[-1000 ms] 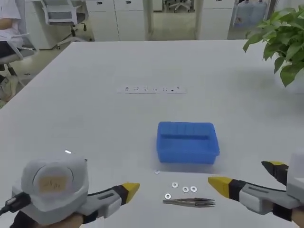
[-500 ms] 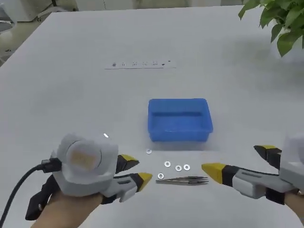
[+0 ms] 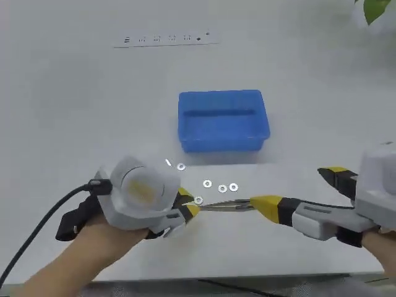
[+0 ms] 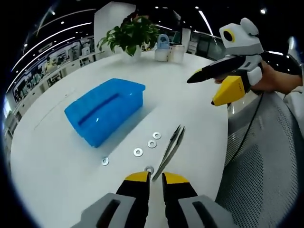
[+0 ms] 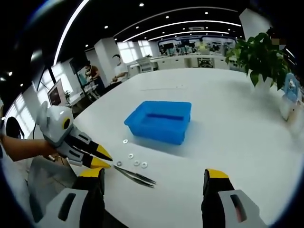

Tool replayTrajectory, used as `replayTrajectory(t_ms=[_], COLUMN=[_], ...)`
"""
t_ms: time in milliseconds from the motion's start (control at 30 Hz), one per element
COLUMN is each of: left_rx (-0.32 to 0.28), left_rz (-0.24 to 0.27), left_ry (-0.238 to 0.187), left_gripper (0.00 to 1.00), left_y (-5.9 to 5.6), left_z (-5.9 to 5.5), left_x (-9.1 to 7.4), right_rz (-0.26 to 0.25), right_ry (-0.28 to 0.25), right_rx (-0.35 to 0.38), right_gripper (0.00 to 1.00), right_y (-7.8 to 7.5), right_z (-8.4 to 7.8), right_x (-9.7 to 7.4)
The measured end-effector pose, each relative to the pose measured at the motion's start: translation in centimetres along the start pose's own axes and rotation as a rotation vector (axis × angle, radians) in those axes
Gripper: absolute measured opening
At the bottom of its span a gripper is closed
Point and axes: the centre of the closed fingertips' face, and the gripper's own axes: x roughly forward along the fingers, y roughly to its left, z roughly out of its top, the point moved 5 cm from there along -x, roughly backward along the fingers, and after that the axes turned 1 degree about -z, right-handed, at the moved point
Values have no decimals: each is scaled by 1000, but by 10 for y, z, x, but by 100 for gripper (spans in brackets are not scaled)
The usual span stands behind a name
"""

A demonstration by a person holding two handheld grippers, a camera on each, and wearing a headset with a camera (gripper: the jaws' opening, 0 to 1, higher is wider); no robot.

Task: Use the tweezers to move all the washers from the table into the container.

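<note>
The tweezers (image 3: 226,206) lie on the tabletop (image 3: 74,111) just in front of the blue container (image 3: 221,120), beside five washers (image 3: 222,188). The left gripper (image 4: 156,176) has narrow jaws at the tweezers' end. The right gripper (image 5: 153,174) has wide jaws.

plant (image 3: 377,9) chopped at the corner, strip (image 3: 164,39) markings too tiny to read, tweezers (image 3: 226,205) end lost between left gripper (image 3: 189,206) fingers, grip unclear

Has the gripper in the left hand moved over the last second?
Yes. Judged against the tweezers, which lie flat, the left gripper has closed in: its jaws were well short of them and now reach their near end.
</note>
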Motion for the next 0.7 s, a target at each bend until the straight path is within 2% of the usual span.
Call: replayTrajectory(t_ms=[267,533,567,600,633,700], left_rx=[71,129,160,168,150,181], left_rz=[-29,-63,-71,-76,-74,-98], left_ry=[32,62,50,46,65,60], left_gripper=[0,0,0,0,0,0], left_y=[3,0,0,0,-1,-3], left_z=[-2,-5,-4,-3,-5,-3], left_x=[9,13,15,15,14,13], right_rz=[34,65,70,76,80,89], right_ry=[23,55,56,59,62,73], right_rx=[-16,-48,-52,-59,-67,-88], right_gripper=[84,83,83,83,83,83], right_y=[9,18,20,21,23,25], right_z=[-1,-6,-6,-6,-6,-6], right_x=[4,10,11,12,13,15])
